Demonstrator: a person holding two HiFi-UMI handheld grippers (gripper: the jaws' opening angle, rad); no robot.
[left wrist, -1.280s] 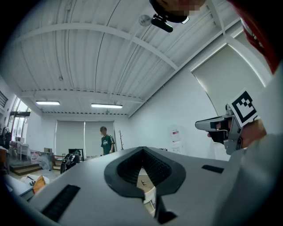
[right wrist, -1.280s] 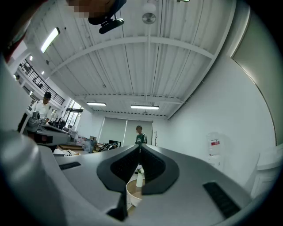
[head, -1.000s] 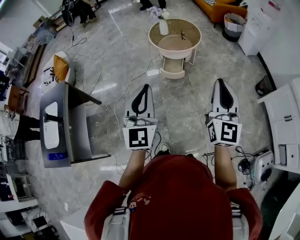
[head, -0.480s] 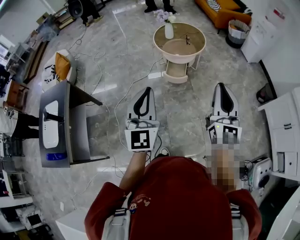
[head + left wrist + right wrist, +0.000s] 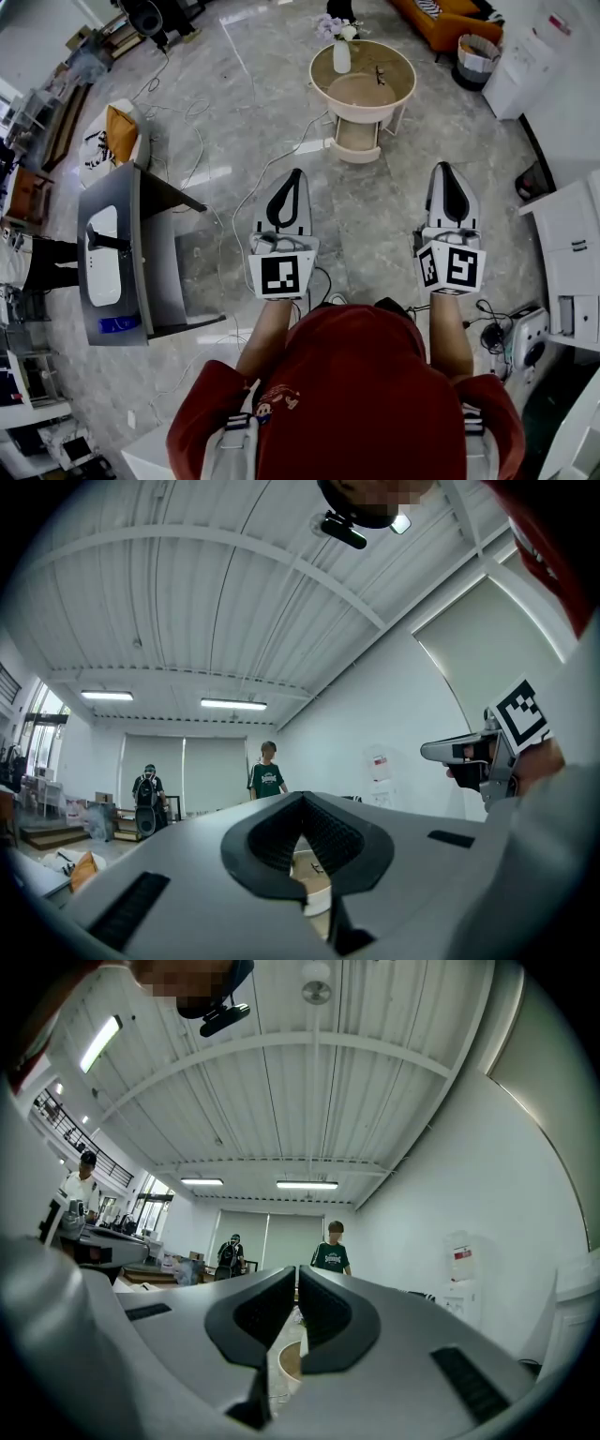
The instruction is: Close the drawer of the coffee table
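Left gripper point(image 5: 295, 172) and right gripper point(image 5: 447, 167) held level side by side over the marble floor point(image 5: 375, 216), well short of the furniture; left jaws pressed fully together, empty; right jaws drawn in to a thin slit, nothing between them; beyond, the round coffee table point(image 5: 401, 67), its drawer point(image 5: 361, 91) standing pulled out toward the person; a white vase point(image 5: 341, 56) upright on the tabletop's far left.
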